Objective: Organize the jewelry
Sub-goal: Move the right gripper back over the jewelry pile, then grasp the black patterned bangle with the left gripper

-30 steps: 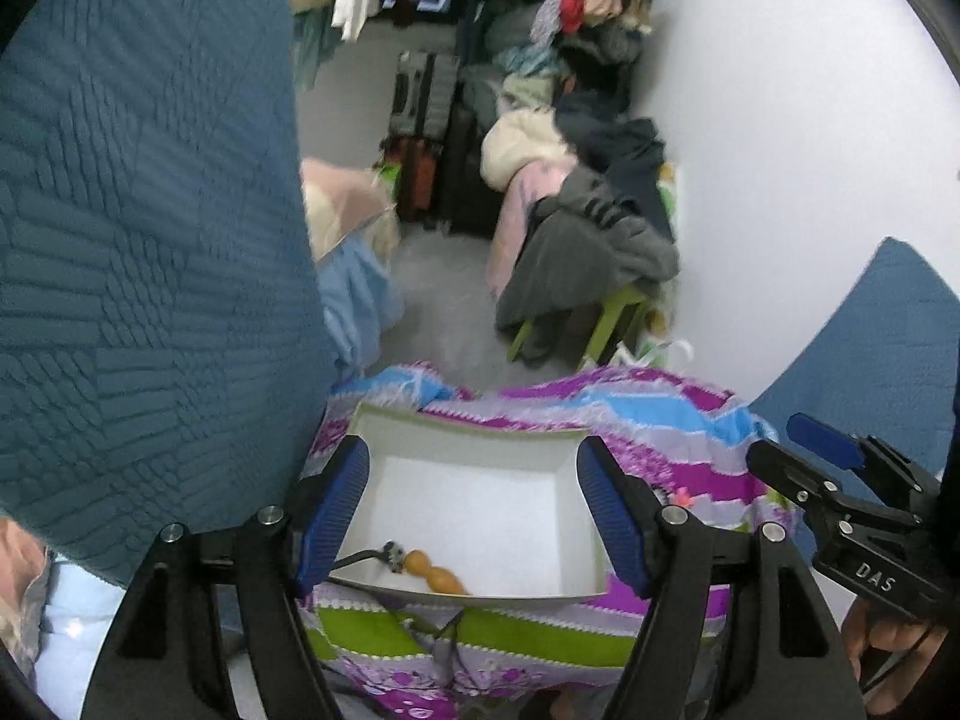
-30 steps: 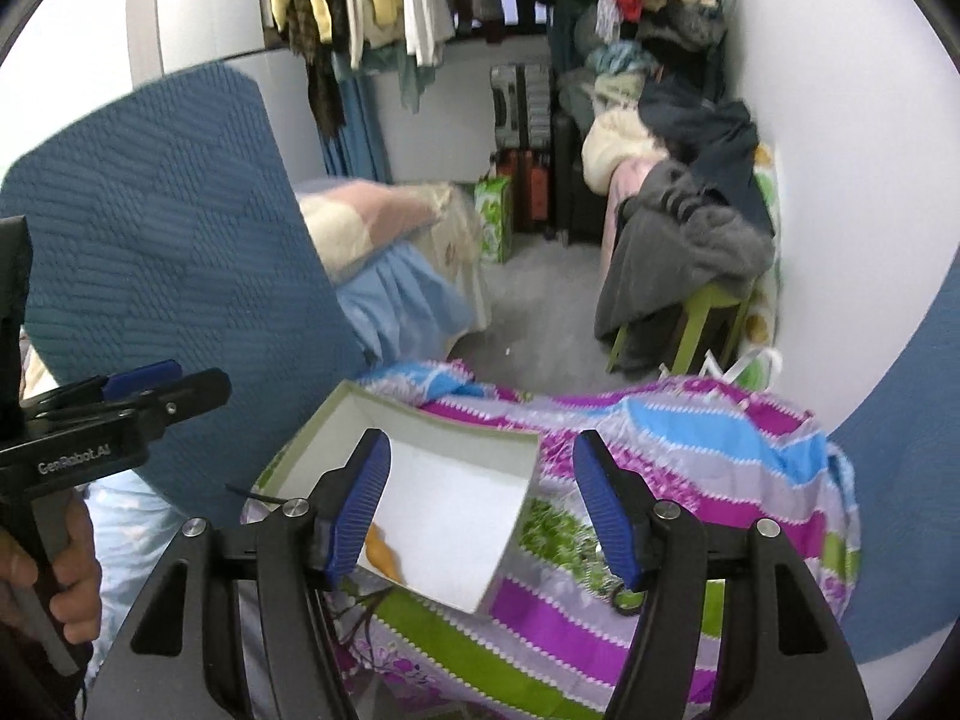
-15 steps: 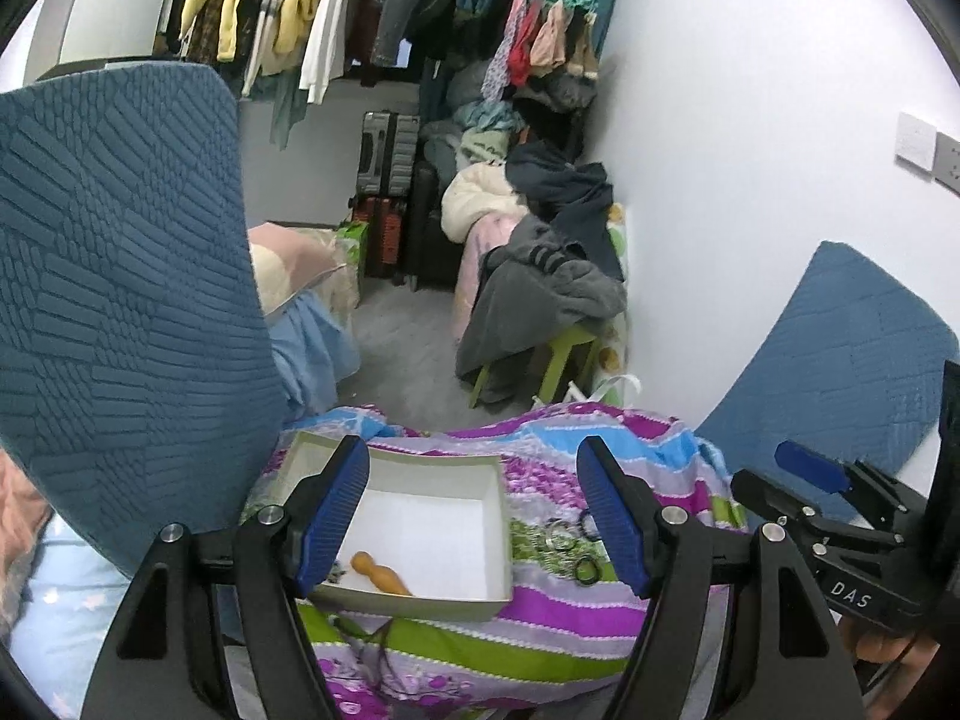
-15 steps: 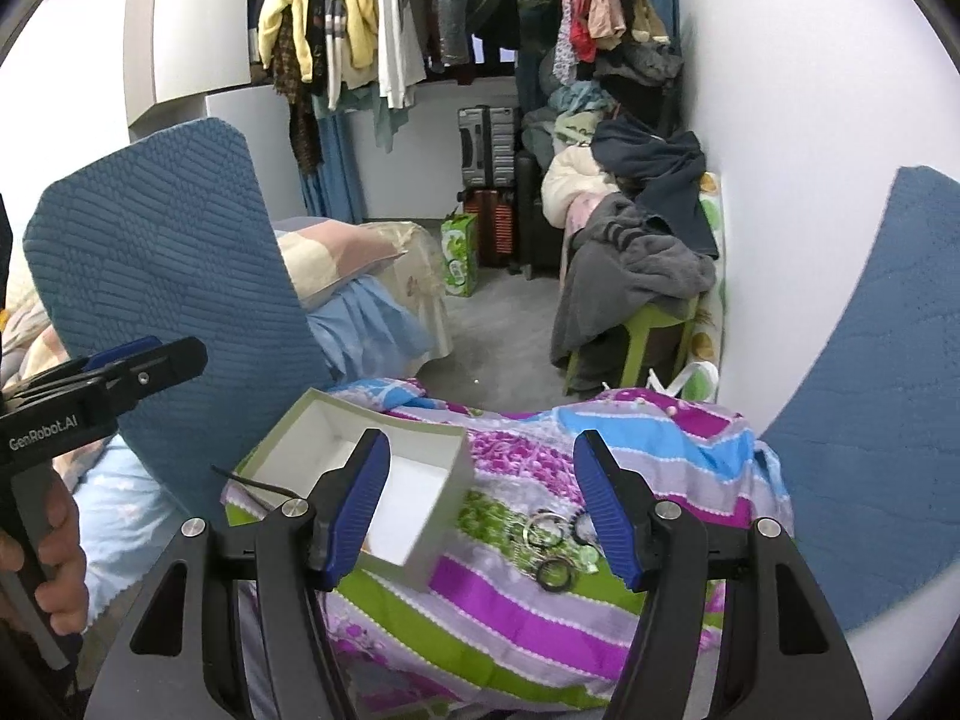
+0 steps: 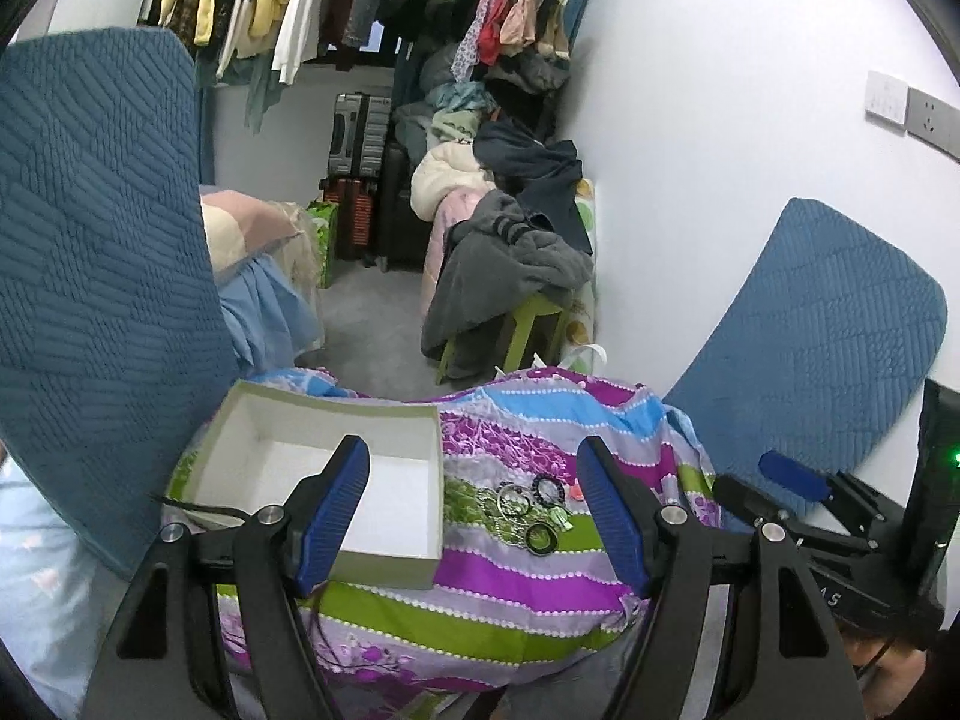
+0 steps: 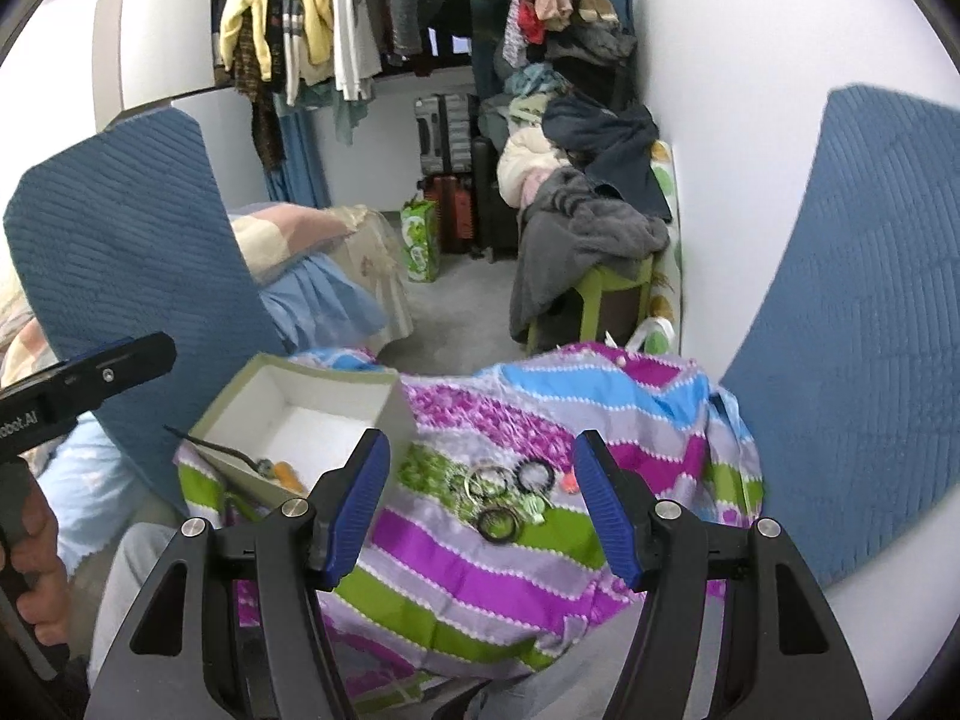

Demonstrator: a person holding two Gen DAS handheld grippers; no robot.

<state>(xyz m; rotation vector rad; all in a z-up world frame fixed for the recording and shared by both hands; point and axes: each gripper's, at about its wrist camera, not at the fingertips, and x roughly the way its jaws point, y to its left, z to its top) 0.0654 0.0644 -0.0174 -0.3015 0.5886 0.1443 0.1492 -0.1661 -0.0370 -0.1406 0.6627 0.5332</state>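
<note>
Loosely clustered bracelets (image 6: 501, 495) on cloth (image 6: 540, 570)

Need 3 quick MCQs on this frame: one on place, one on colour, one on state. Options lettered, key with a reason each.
1. Where does the loose jewelry pile lie relative to the open box?
A. inside the box
B. on the striped cloth, to the right of the box
C. on the floor

2. What colour are the gripper finger pads?
A. blue
B. red
C. white

3. What state is the right gripper in?
A. shut on a bracelet
B. shut on the box's rim
C. open, holding nothing

Key: 1 B, the rings and bracelets sit on the cloth beside the box's right wall. 2 A, both pads show ribbed blue faces. 3 C, its jaws stand wide apart above the pile with nothing between them; the left gripper is open as well.
</note>
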